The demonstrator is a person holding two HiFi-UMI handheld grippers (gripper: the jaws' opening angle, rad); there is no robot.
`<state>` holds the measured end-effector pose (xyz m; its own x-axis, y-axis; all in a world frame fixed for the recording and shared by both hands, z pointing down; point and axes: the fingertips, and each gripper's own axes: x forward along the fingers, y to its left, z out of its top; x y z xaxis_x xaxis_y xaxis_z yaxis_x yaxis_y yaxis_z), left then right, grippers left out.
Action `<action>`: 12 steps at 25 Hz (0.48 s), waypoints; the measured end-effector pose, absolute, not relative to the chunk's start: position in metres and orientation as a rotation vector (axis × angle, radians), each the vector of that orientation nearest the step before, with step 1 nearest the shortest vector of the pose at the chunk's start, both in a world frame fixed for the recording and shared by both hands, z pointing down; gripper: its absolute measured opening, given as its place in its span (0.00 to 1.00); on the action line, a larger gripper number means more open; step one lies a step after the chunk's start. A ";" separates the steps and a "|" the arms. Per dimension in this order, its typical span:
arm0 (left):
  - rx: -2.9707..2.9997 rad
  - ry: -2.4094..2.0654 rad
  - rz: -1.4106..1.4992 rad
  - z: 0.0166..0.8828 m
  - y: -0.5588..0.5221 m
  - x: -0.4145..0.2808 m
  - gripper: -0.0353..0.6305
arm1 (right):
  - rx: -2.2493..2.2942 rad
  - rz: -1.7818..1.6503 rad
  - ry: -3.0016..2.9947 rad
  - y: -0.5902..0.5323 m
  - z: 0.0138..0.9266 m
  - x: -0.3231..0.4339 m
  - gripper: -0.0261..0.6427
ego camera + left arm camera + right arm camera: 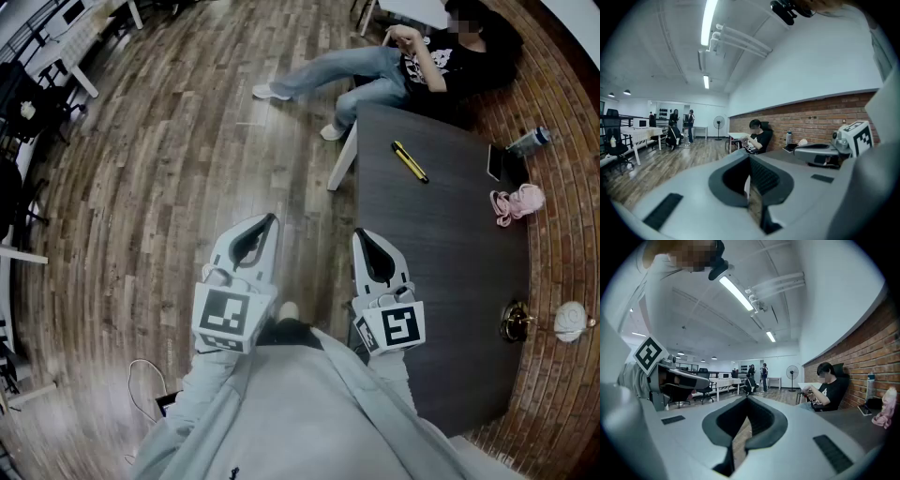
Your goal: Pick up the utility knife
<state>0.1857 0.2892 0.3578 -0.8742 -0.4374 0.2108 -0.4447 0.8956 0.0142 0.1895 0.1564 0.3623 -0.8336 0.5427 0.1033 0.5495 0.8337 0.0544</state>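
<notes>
Left hand-held gripper [271,219], right hand-held gripper [359,235] pressed together, empty. Utility knife [410,161] small on table [450,253]; blade indistinct.

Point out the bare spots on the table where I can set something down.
Bare: the table's wide middle and near end, from the knife down to the right gripper. Crowded: the wall side, with bottle, phone, pink toy and a brass piece.

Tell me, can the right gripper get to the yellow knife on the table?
Probably yes, if it moves forward. The utility knife lies uncovered on the table, and only bare tabletop lies between it and the right gripper, whose jaws are shut.
</notes>
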 end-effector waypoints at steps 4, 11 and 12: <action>0.667 -2.855 0.050 0.358 0.290 0.188 0.08 | -0.864 -0.115 -2.942 0.154 0.359 0.194 0.06; 0.665 -2.853 0.058 0.354 0.285 0.196 0.08 | -0.871 -0.069 -2.951 0.147 0.354 0.198 0.07; 0.663 -2.853 0.061 0.354 0.284 0.196 0.08 | -0.870 -0.067 -2.952 0.146 0.353 0.198 0.07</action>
